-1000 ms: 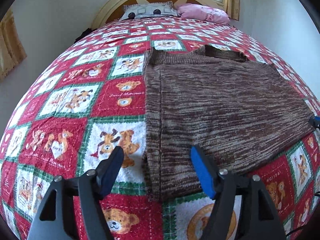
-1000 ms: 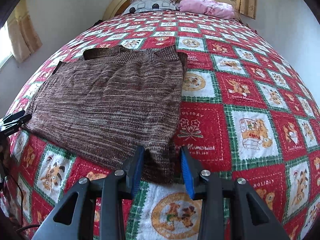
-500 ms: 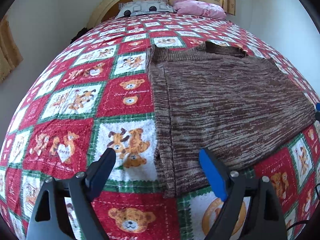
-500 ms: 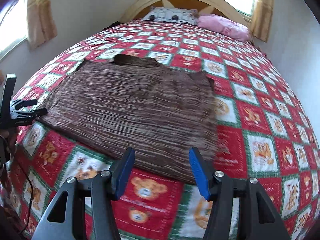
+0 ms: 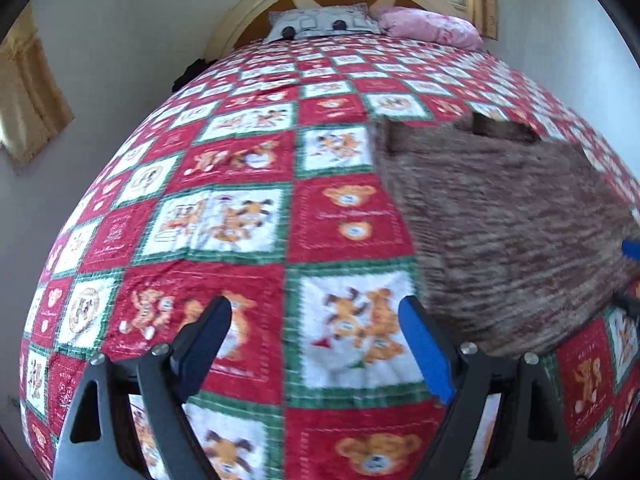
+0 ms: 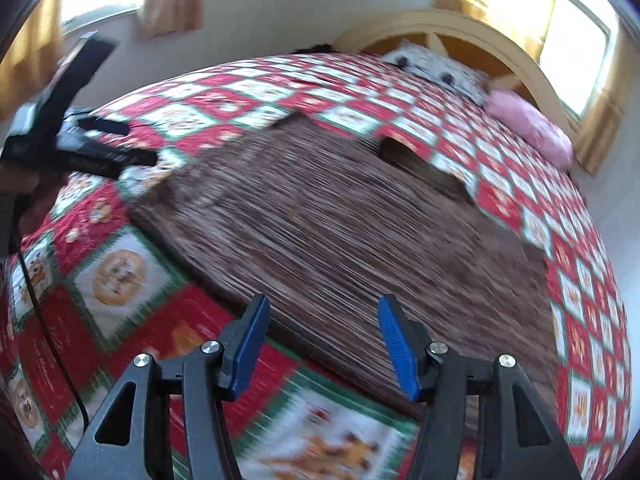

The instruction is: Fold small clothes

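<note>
Brown knit sweater, probably soft and limp: pinch a hem corner. Left gripper and right gripper both gape, holding nothing.

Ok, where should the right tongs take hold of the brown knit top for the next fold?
Probably the near hem edge of the brown knit top, which lies flat on the quilt just ahead of the open right tongs. Come in low from the foot of the bed, one finger sliding under the edge.
</note>
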The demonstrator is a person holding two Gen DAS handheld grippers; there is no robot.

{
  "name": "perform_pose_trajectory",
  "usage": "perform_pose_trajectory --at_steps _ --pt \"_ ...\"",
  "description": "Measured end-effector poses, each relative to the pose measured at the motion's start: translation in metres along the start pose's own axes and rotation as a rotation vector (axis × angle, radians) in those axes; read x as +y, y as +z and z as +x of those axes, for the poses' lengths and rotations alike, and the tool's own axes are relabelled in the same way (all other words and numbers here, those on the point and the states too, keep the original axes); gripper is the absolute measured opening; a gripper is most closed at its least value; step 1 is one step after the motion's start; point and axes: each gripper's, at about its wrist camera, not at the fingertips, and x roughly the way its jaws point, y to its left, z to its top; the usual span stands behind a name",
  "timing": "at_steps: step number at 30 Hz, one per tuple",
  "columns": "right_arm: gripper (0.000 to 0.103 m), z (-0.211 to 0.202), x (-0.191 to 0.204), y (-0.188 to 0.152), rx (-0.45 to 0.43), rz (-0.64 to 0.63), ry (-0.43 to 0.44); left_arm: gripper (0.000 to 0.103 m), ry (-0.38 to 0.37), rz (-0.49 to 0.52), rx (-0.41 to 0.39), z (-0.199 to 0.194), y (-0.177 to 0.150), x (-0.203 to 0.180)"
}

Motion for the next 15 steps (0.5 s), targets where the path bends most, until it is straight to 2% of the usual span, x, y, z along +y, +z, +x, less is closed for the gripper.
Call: perform_pose_trajectory --at_steps 3,7,10,13,15 --pt "0.057 0.001 0.031 0.012 -0.042 -0.103 -0.004 0.088 -0.023 -0.044 -0.011 0.001 0.005 0.019" --pt "0.057 0.008 0.063 0.02 -0.069 -0.209 -0.012 0.088 -0.057 -0.091 -0.069 -0.008 0.012 0.045" --pt "0.057 0.015 0.081 0.027 -0.077 -0.241 0.009 0.088 -0.062 -0.126 -0.083 -0.008 0.017 0.058" --pt "0.057 0.02 0.101 0.034 -0.088 -0.268 0.044 0.088 -0.047 -0.123 -0.081 -0.003 0.021 0.062" --pt "0.057 0.023 0.113 0.037 -0.09 -0.292 0.062 0.088 -0.062 -0.13 -0.075 0.001 0.024 0.064"
